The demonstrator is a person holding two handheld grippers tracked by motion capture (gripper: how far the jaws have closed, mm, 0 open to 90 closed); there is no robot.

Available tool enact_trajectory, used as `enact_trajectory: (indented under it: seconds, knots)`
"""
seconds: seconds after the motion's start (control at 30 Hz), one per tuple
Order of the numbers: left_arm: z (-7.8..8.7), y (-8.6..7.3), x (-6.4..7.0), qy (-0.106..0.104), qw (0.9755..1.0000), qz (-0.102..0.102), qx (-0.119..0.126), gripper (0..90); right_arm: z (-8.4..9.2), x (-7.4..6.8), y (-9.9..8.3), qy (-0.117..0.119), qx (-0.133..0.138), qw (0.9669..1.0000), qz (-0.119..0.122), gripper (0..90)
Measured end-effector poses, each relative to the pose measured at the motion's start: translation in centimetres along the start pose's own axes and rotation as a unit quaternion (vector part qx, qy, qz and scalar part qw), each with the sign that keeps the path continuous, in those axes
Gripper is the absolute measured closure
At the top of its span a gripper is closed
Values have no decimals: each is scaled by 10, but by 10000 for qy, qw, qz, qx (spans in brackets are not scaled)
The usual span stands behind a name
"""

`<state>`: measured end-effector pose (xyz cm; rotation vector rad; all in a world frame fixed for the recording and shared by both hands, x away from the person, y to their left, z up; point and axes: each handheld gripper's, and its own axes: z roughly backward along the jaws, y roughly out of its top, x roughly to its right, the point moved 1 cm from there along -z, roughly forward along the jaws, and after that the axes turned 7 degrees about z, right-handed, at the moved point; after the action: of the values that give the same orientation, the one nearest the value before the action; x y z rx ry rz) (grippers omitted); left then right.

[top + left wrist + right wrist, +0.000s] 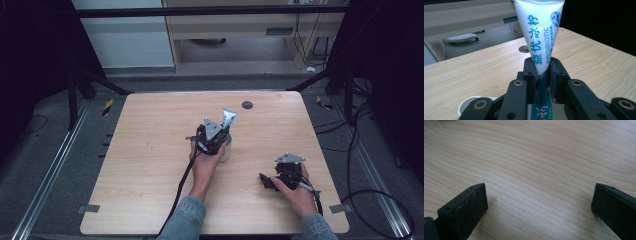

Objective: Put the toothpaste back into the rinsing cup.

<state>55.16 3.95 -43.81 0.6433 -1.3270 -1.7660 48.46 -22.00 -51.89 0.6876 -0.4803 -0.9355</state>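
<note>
Wooden table (150,165), person's two forearms come in from the near edge. Left hand (206,162) reaches to mid-table, left gripper (541,65) clamped on a white toothpaste tube (540,30), tube upright with its flat crimped end up, directly over a white cup (226,148). Whether the tube's lower end sits inside the cup can't be told. Right hand (294,190) rests near the right front of the table, right gripper (539,200) low over bare wood, jaws wide apart, nothing between them. Small dark round hole (247,105) near the far edge.
</note>
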Motion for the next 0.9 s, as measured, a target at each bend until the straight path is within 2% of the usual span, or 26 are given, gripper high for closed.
enact_trajectory:
  seconds: [0.2,0.57,0.9]
  knots:
    - [-1,3,0,20,9999,18,-132,768,0,0,0,0,-2,10000,-1,7]
    - [0,4,1,35,9998,-7,-181,756,0,0,0,0,-1,10000,-3,7]
    - [0,4,-1,66,9997,-41,-220,709,0,0,0,0,-1,10000,0,7]
